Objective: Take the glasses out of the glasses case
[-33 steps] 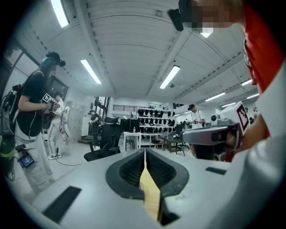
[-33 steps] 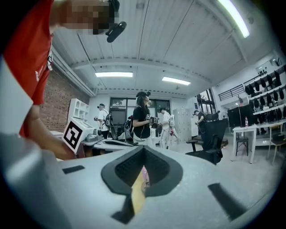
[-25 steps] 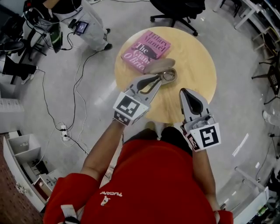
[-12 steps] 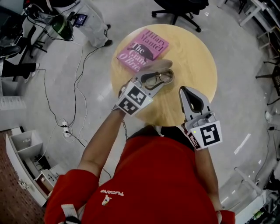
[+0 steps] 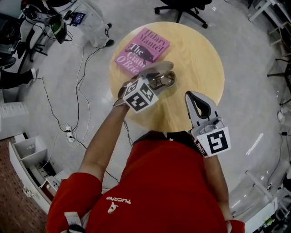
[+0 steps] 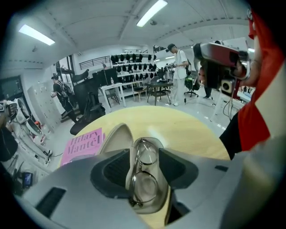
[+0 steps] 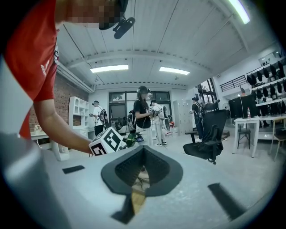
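An open beige glasses case (image 5: pixel 157 69) lies on the round wooden table (image 5: pixel 195 59) with wire-framed glasses (image 5: pixel 163 81) resting in its tray. My left gripper (image 5: pixel 154 83) tilts down over the case. In the left gripper view the glasses (image 6: pixel 146 154) lie between the two pads, and the left gripper (image 6: pixel 145 172) has its jaws opening, straddling the tray without pressing on the frame. The lid (image 6: pixel 115 136) stands up to the left. My right gripper (image 5: pixel 191 95) hovers at the table's near right edge, apart from the case; the right gripper (image 7: pixel 143 150) is shut and holds nothing.
A pink book (image 5: pixel 142 50) lies just behind the case at the table's far left. An office chair (image 5: pixel 182 7) stands beyond the table. Cables (image 5: pixel 82 68) run over the floor at left. White shelving (image 5: pixel 27 168) sits at lower left. People stand far off.
My left gripper has dropped and tipped down onto the case, and its jaws went from shut to wide apart around the glasses. The right gripper barely shifted.
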The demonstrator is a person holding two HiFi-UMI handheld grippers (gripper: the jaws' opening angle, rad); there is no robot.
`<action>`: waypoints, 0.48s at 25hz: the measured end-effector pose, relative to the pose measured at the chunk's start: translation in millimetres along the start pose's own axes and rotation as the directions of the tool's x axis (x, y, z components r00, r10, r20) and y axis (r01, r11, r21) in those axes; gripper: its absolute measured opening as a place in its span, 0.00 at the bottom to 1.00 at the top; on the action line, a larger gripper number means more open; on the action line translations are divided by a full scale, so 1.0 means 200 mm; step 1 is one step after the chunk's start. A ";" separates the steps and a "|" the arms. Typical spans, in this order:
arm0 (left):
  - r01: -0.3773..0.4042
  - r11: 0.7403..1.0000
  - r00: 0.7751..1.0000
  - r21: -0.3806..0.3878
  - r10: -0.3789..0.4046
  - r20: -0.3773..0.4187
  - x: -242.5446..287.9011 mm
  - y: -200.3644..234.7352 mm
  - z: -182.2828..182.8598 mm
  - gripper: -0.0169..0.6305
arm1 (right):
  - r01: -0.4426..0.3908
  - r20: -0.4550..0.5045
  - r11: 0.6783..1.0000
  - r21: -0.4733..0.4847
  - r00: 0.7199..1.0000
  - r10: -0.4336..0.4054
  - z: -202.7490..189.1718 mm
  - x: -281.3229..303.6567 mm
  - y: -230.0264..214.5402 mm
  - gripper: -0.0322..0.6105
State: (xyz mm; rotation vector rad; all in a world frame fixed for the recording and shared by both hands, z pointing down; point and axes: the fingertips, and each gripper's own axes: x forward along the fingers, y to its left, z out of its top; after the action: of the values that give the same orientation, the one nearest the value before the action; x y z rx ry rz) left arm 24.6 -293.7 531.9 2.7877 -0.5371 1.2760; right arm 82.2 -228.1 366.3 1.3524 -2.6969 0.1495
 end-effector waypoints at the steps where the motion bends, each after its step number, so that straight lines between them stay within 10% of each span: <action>1: 0.002 1.000 1.000 0.010 -0.001 -0.022 0.02 0.00 -0.01 0.32 | -0.001 -0.002 1.000 0.002 1.000 0.001 -0.01 0.00 -0.01 0.06; 12: 0.058 0.998 0.980 0.026 -0.052 -0.191 0.13 -0.03 -0.12 0.32 | -0.009 -0.018 0.999 0.033 1.000 0.009 -0.08 -0.03 -0.04 0.06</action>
State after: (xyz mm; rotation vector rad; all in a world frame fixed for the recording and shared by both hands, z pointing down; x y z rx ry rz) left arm 24.3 -290.7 568.1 2.6439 -0.4296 1.5304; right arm 94.0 -225.7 381.3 1.3412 -2.6976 0.2071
